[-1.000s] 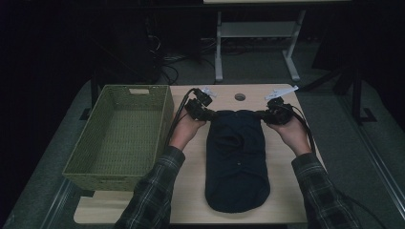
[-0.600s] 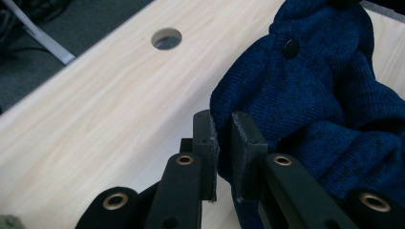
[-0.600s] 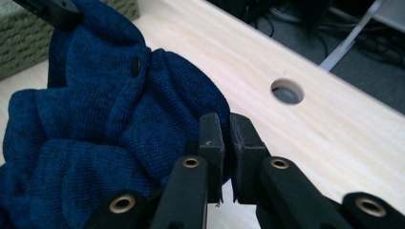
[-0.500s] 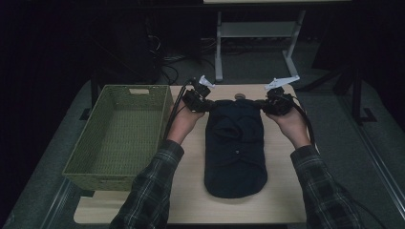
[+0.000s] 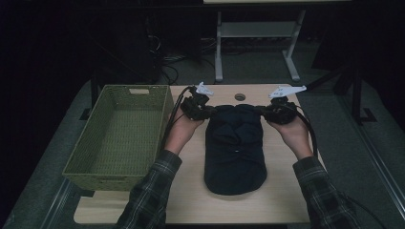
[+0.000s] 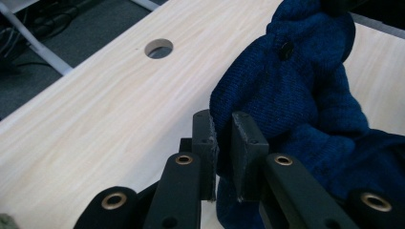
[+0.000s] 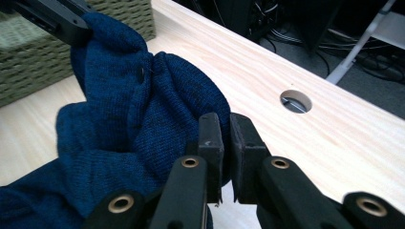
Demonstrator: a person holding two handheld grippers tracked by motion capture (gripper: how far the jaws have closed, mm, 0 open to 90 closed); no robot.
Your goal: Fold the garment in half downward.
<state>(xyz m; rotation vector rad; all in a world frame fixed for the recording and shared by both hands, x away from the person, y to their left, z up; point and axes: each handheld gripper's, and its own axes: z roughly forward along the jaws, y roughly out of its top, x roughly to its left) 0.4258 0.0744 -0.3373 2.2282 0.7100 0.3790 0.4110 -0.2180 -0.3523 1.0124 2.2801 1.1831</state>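
Observation:
A dark blue knitted garment (image 5: 235,152) with a small button lies folded lengthwise on the middle of the light wooden table (image 5: 282,200). My left gripper (image 5: 210,112) is shut on the garment's far left corner; in the left gripper view its pads (image 6: 207,138) pinch a fold of the knit (image 6: 296,86). My right gripper (image 5: 261,110) is shut on the far right corner, and the right gripper view shows the cloth (image 7: 143,105) squeezed between its jaws (image 7: 224,138). The far end is bunched and lifted a little off the table. The left gripper (image 7: 52,16) holds the opposite corner.
An olive woven basket (image 5: 117,181) stands at the table's left, close beside my left forearm; it also appears as the basket (image 7: 28,71) in the right gripper view. A round cable hole (image 5: 239,97) is in the tabletop just beyond the garment. Desk legs and cables are behind the table.
The garment's near end has drawn away from the table's front edge, and its far end has bunched up between the grippers. Both grippers keep their hold on the corners.

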